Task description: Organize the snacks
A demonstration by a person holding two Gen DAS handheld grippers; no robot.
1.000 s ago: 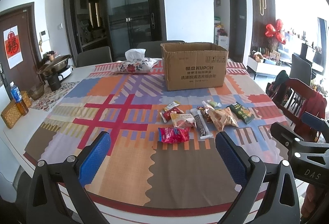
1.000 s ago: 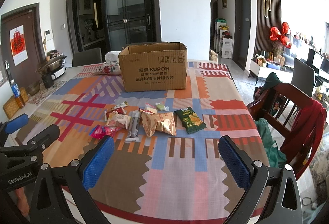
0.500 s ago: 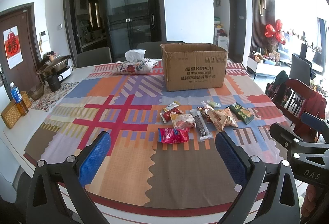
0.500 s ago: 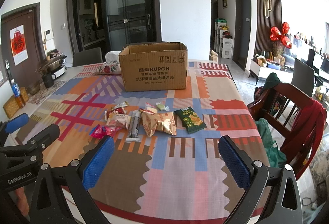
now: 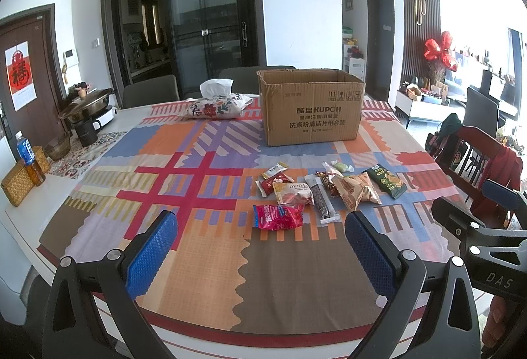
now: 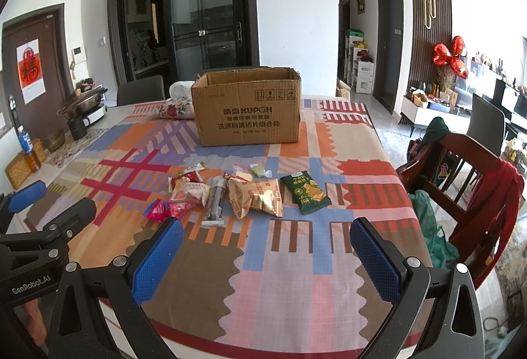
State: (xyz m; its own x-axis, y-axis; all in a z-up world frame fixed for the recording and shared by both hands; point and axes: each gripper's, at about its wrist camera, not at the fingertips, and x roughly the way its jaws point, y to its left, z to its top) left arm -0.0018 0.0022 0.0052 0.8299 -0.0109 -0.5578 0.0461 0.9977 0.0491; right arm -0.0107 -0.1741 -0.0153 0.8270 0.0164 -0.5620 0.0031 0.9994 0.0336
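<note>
Several snack packets lie in a loose row mid-table: a red packet (image 5: 278,216), a pale DENMA packet (image 5: 293,192), a dark bar (image 5: 321,199), a tan crinkled bag (image 5: 355,191) and a green packet (image 5: 387,181). An open cardboard box (image 5: 309,110) stands behind them. My left gripper (image 5: 260,252) is open and empty over the near table edge. My right gripper (image 6: 266,255) is open and empty, to the right of the left one. The green packet (image 6: 306,191) and tan bag (image 6: 255,199) lie ahead of it.
A floral tissue pouch (image 5: 215,106) lies left of the box. A pot (image 5: 87,103), a mug, a bottle (image 5: 24,151) and wicker baskets stand at the table's left side. A red wooden chair (image 6: 461,181) with clothes stands at the right.
</note>
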